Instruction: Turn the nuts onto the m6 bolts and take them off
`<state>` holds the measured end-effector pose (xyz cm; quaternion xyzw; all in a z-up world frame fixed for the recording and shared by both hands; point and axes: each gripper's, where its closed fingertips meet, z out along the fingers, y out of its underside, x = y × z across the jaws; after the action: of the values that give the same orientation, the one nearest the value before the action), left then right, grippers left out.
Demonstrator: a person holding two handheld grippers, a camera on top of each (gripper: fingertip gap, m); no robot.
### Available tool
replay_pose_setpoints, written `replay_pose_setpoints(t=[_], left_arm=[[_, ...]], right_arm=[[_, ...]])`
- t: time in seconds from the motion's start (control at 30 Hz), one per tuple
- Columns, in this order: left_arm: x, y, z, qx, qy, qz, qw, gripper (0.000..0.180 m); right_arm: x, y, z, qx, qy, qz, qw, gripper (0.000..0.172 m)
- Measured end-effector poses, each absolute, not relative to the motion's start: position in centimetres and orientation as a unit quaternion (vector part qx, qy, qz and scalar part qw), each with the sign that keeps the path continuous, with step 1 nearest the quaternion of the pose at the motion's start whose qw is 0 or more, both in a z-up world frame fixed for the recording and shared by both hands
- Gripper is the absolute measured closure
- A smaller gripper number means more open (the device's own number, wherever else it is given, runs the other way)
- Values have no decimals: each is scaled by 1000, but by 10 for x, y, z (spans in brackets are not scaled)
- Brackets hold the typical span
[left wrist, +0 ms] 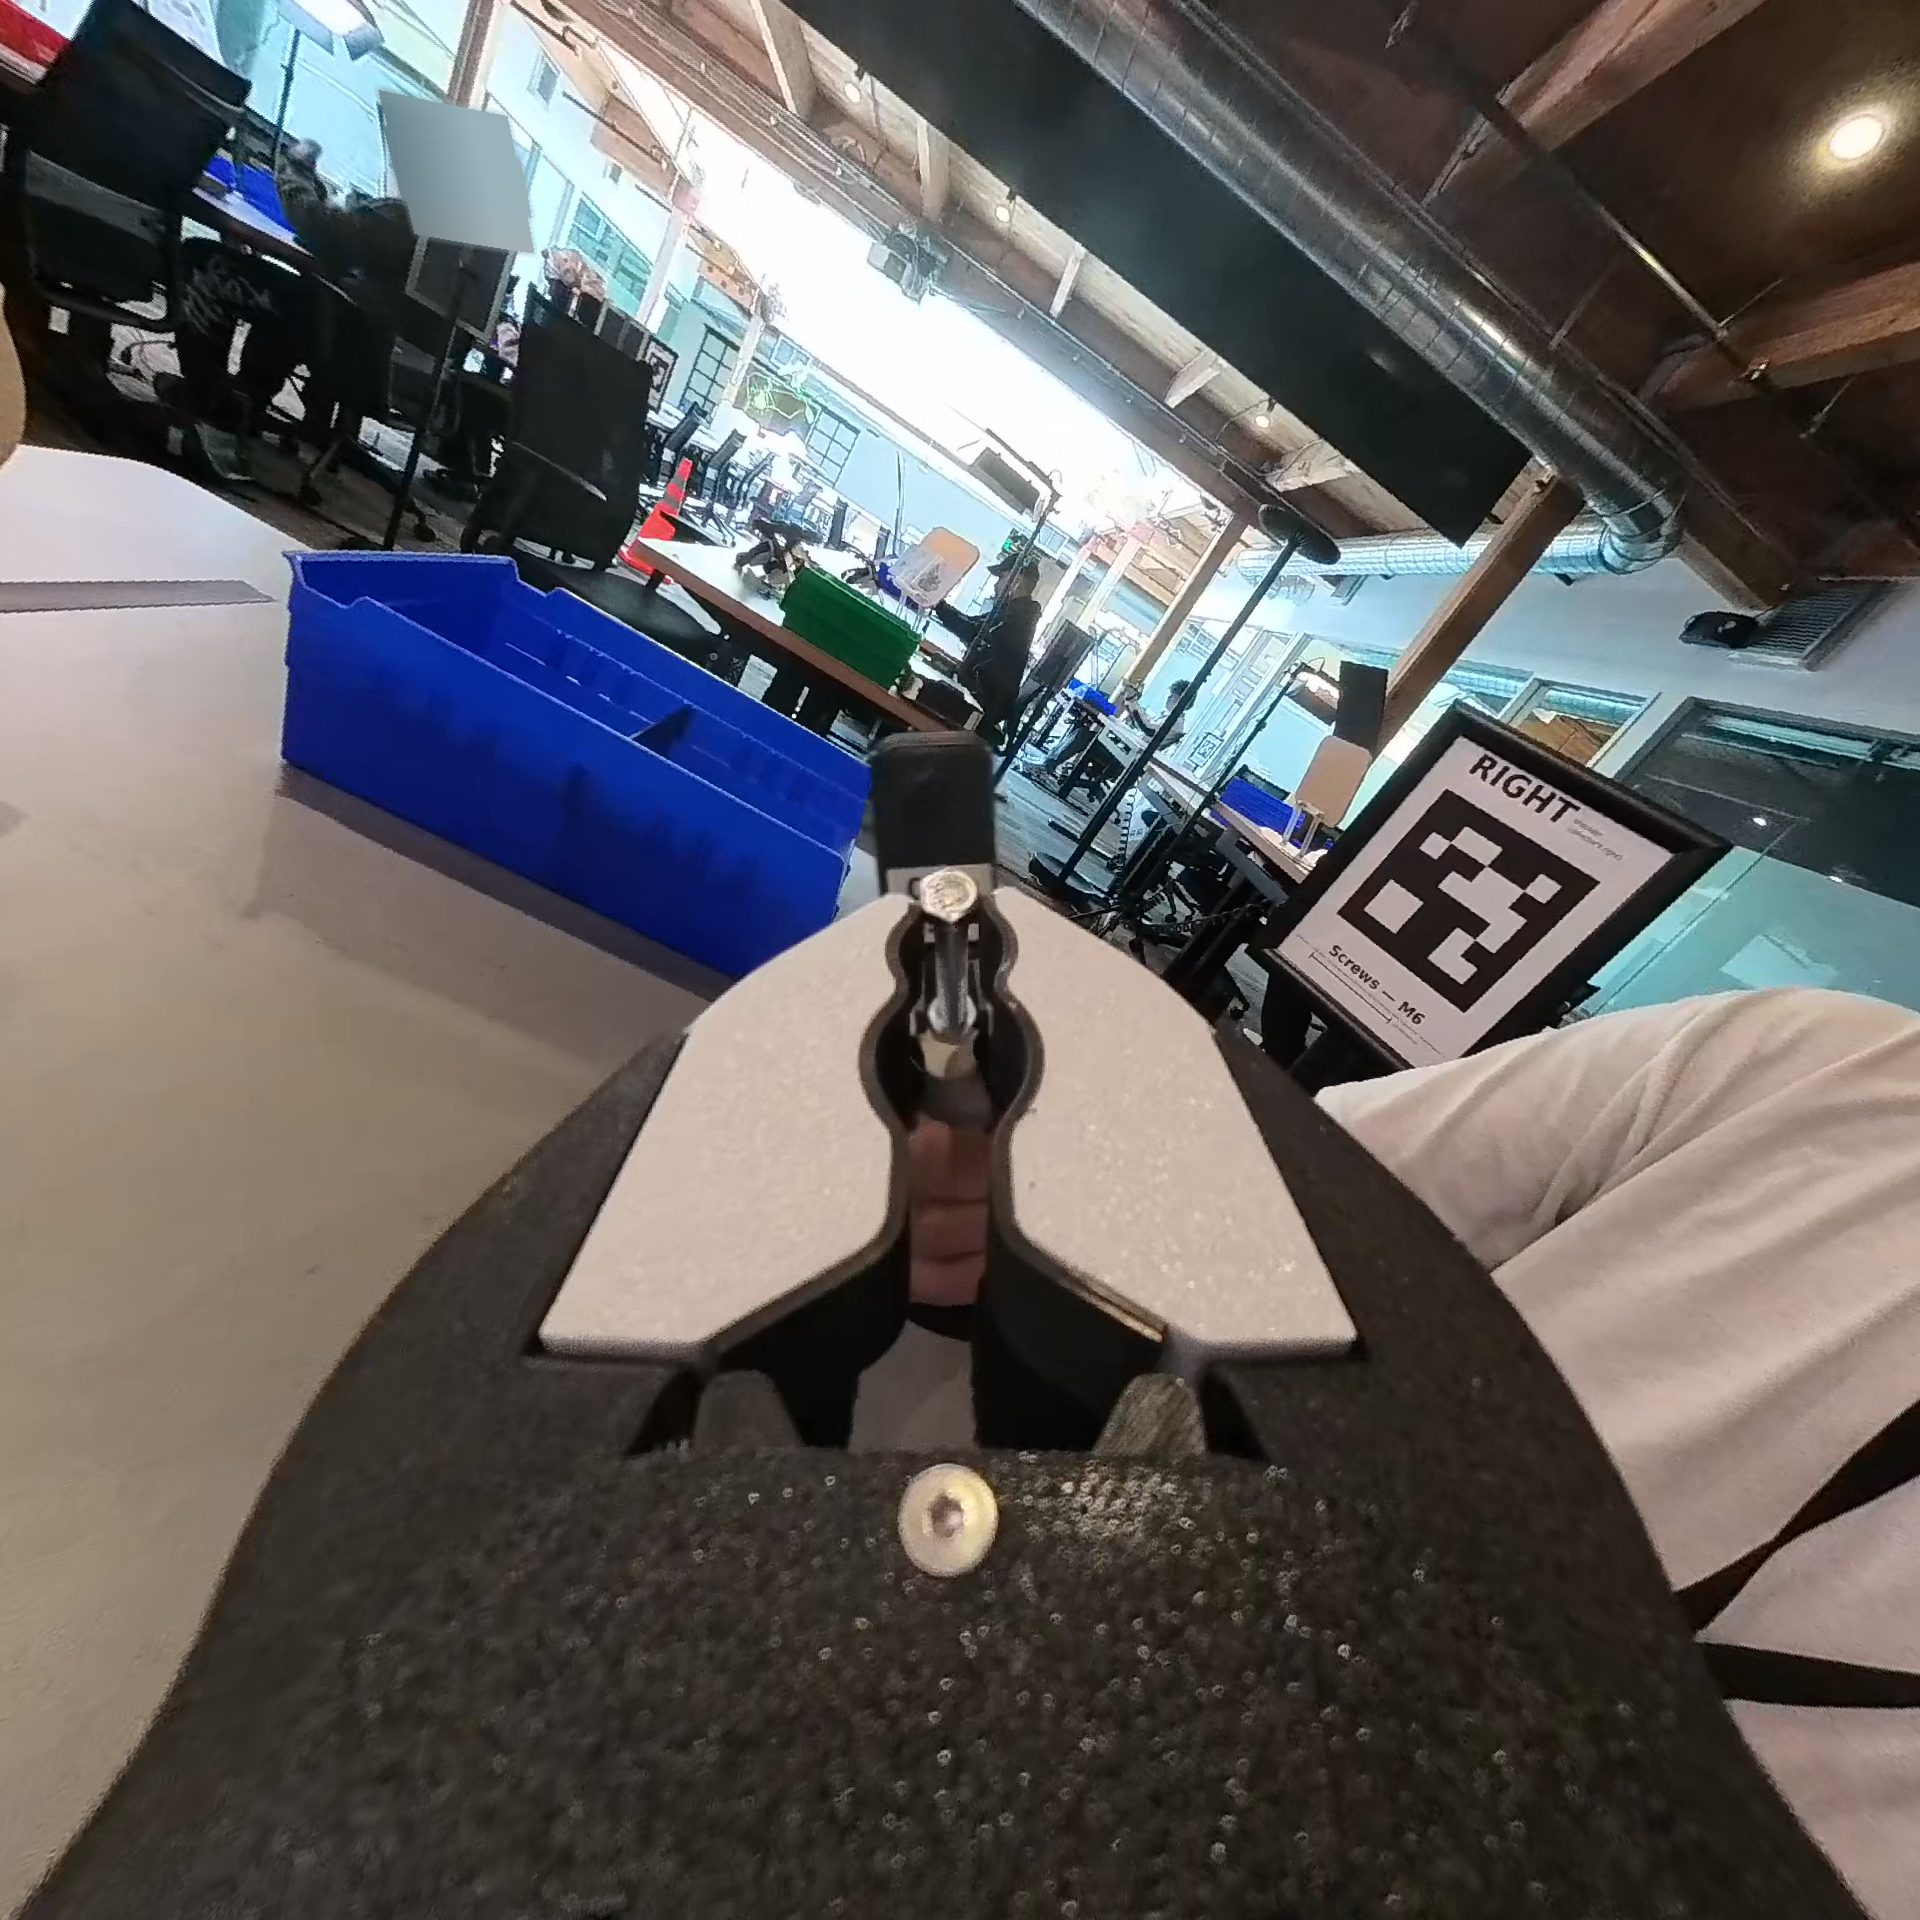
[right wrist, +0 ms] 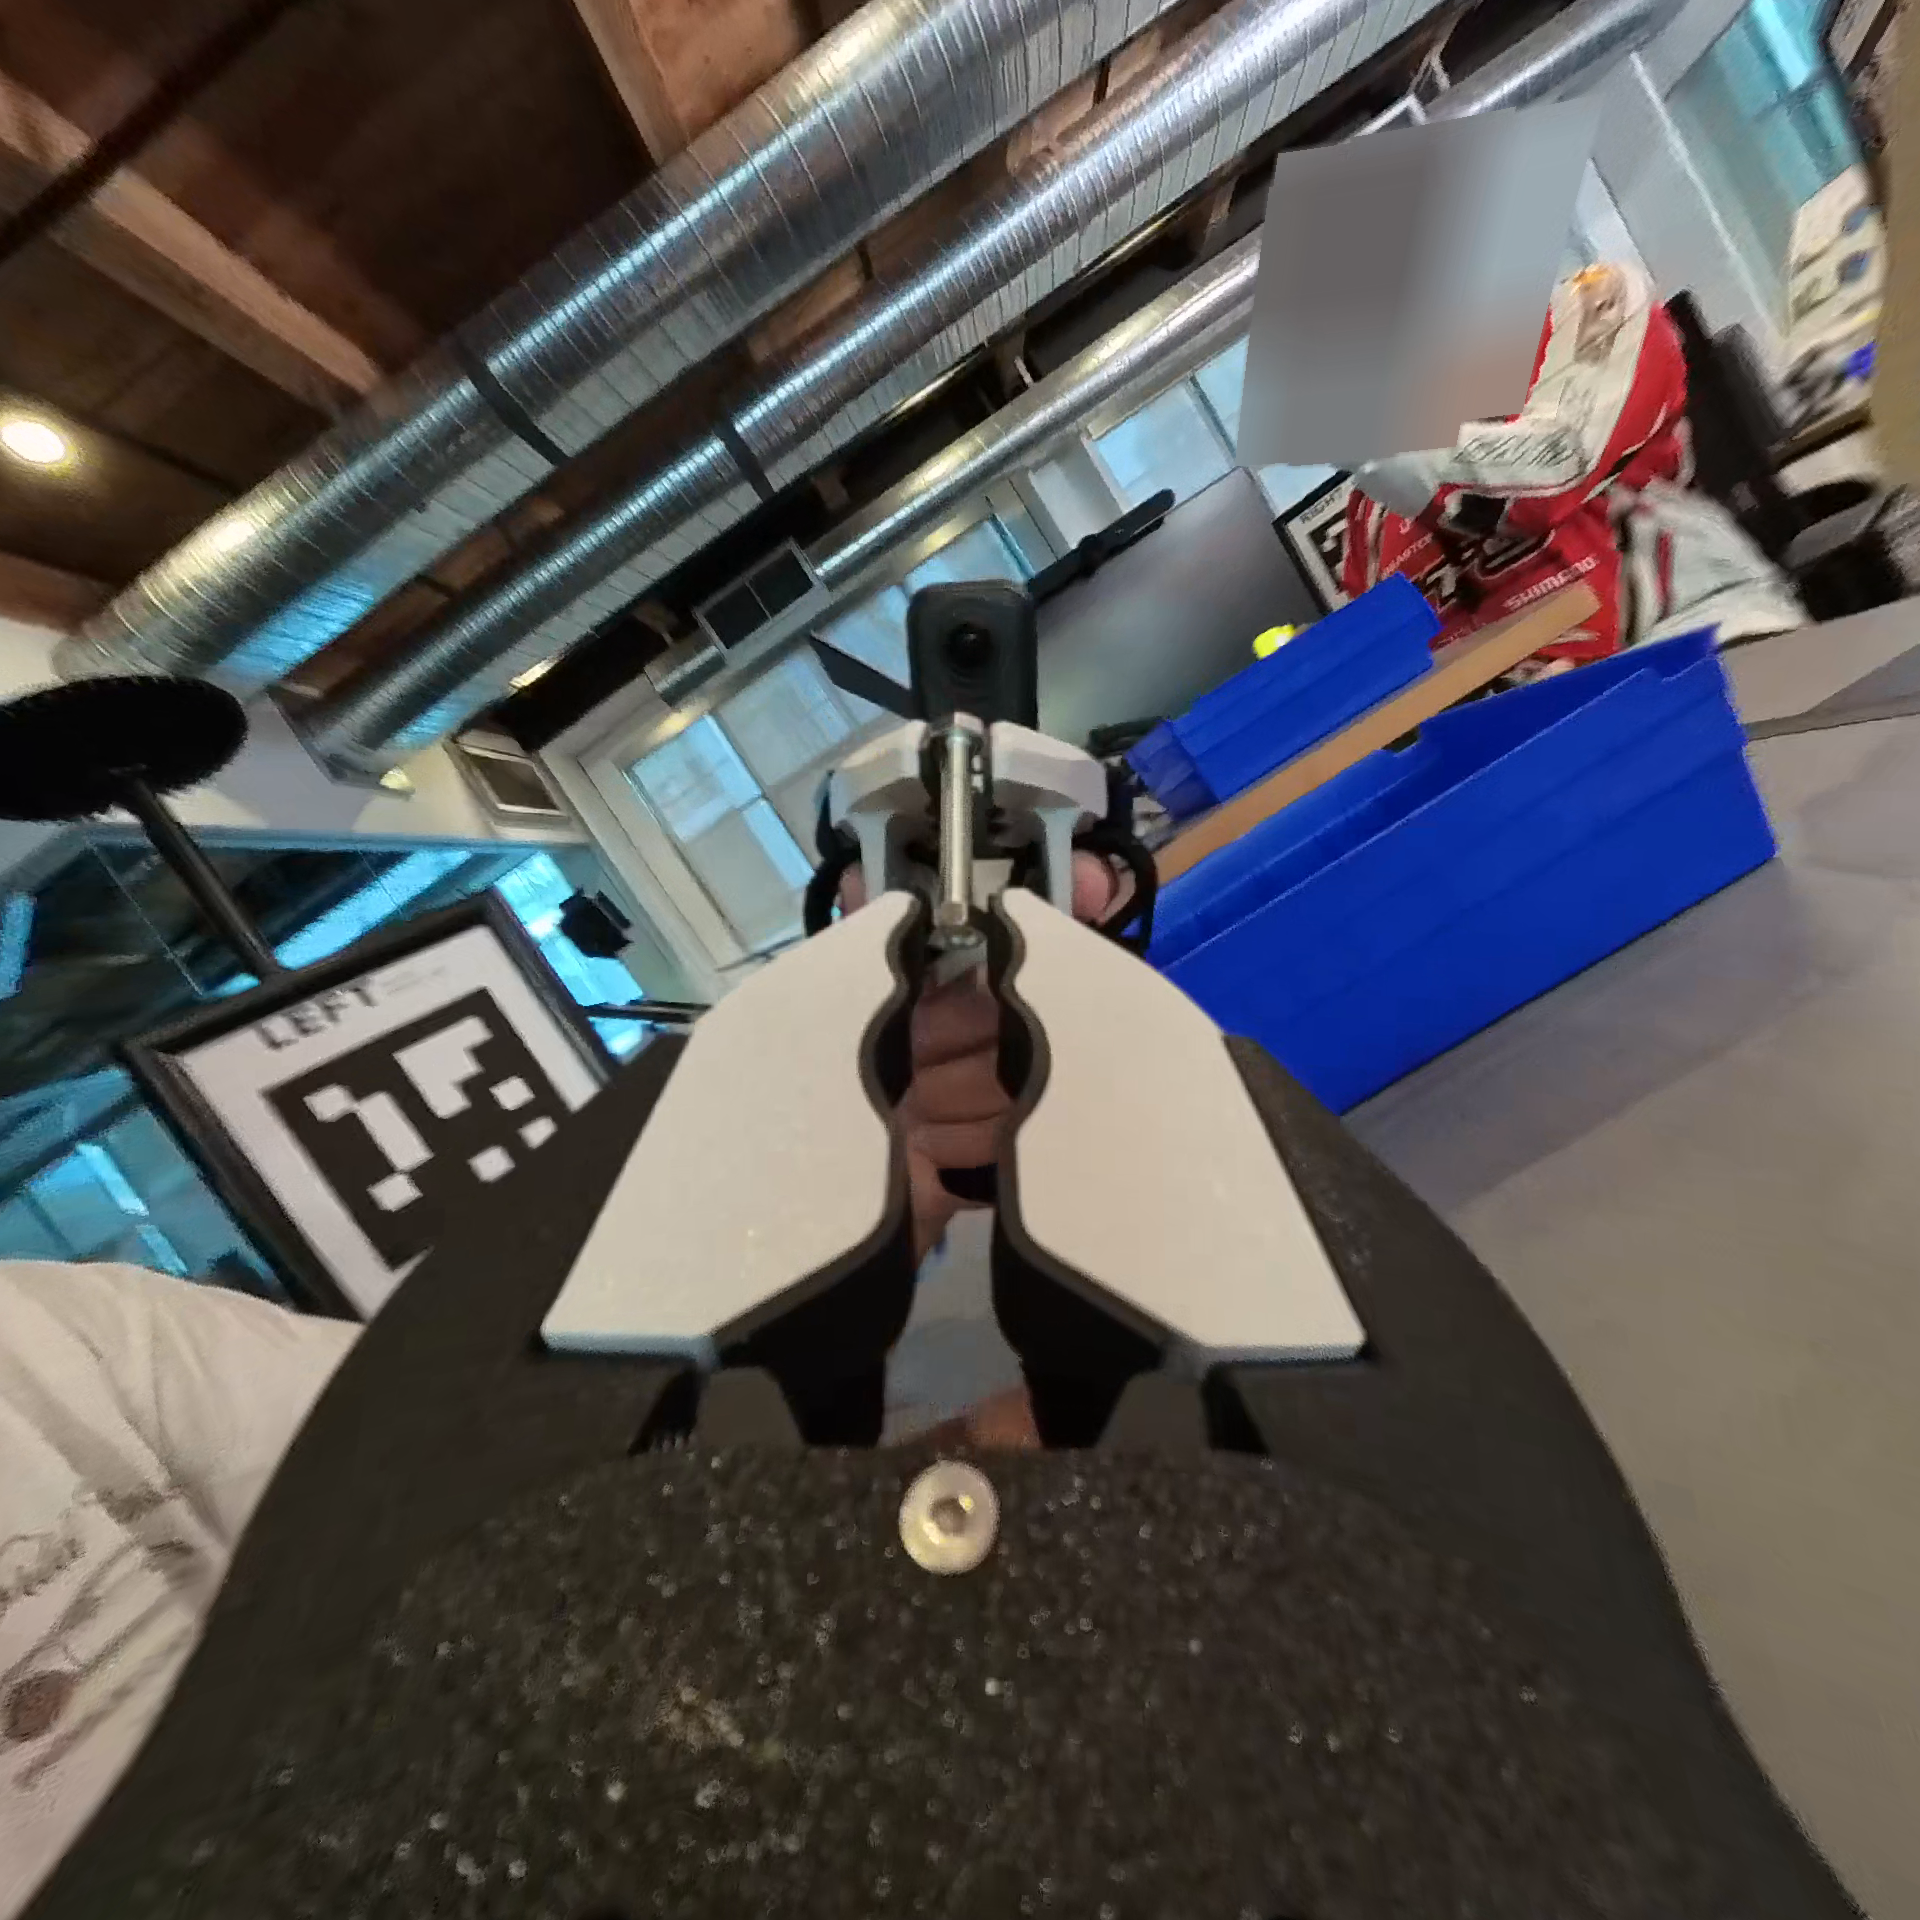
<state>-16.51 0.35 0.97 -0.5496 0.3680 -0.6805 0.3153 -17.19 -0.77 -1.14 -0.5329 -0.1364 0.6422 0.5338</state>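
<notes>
While the two grippers face each other tip to tip above the desk, one bolt runs between them.
Left gripper (left wrist: 943,914): clenched on the bolt (left wrist: 940,971), hex head at its tips, shank running back between the white fingers (left wrist: 1091,1091).
Right gripper (right wrist: 951,940): fingers drawn in on the nut (right wrist: 953,940) at the near end of the same bolt; pads look pressed on it.
Bolts: one, silver, held in the air clear of the desk.
Nuts: one, on the bolt's end away from the head.
Grippers: two; each shows in the other's view with a black camera (right wrist: 968,649) on top.
Hands: the left hand (right wrist: 1101,888) shows behind the far gripper.
Bins: one large blue bin (left wrist: 540,727) near the desk's far edge; a second, smaller blue bin (right wrist: 1288,686) beyond it in the right wrist view.
Signs: two framed signs, one (left wrist: 1475,894) in the left wrist view and one (right wrist: 395,1122) in the right, each with a black-and-white marker.
Desk (left wrist: 156,1039): grey and bare on the near side of the large bin.
Sleeves: white sleeve (left wrist: 1662,1195) beside the left gripper.
</notes>
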Motion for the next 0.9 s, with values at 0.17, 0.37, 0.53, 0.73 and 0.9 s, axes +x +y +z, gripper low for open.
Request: replay_pose_setpoints(t=[0.17, 0.37, 0.53, 0.73, 0.9], left_arm=[[-165, 4, 8, -559, 369, -674, 312, 171], [-161, 4, 6, -565, 358, -679, 303, 171], [-161, 5, 10, -555, 331, -712, 275, 171], [-165, 0, 18, -532, 337, -723, 284, 171], [-170, 0, 23, -525, 348, -713, 307, 172]], right_arm=[[-170, -2, -16, -580, -257, 377, 675, 161], [-151, 1, -7, -466, -415, -210, 753, 161], [-153, -4, 0, -346, -434, -443, 704, 161], [-164, -13, -4, -432, -424, -199, 770, 133], [-165, -16, 3, -544, -275, 290, 738, 131]])
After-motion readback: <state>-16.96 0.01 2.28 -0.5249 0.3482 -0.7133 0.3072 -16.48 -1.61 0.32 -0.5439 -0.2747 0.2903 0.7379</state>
